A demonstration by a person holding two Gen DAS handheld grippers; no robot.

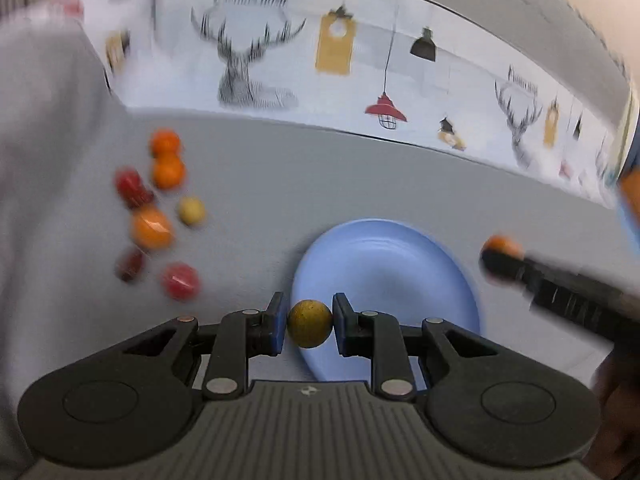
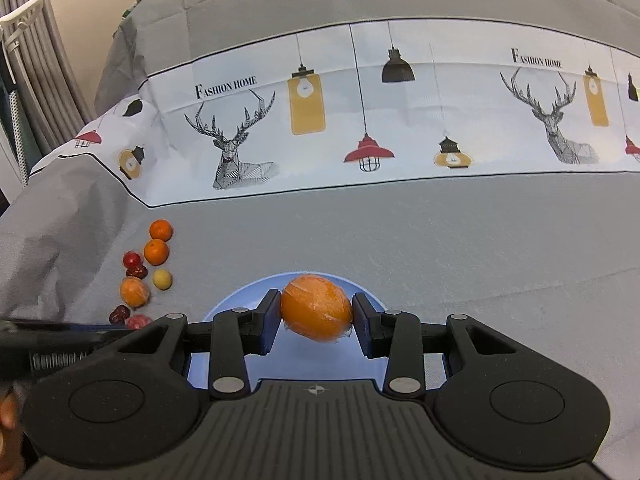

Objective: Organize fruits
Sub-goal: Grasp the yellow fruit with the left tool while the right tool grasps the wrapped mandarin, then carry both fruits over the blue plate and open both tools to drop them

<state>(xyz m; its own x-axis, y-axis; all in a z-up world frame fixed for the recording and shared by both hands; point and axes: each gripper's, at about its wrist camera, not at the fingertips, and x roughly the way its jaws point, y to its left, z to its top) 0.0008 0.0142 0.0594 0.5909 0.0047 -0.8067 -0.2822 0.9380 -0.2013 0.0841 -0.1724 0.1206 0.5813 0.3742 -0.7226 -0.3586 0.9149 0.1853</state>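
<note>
Both over blue plate (image 2: 372,300): left gripper (image 1: 310,324) clamped on small yellow-brown fruit (image 1: 310,323), right gripper (image 2: 316,308) on wrapped orange (image 2: 316,307); best to lower close, then release gently w/o rolling.

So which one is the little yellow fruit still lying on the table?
Start at the blue plate on the grey tablecloth, then look left to the loose cluster of fruit. There, just below the two small oranges, lies the pale yellow fruit. It is the only yellow one; its neighbours are all orange or red.
</note>
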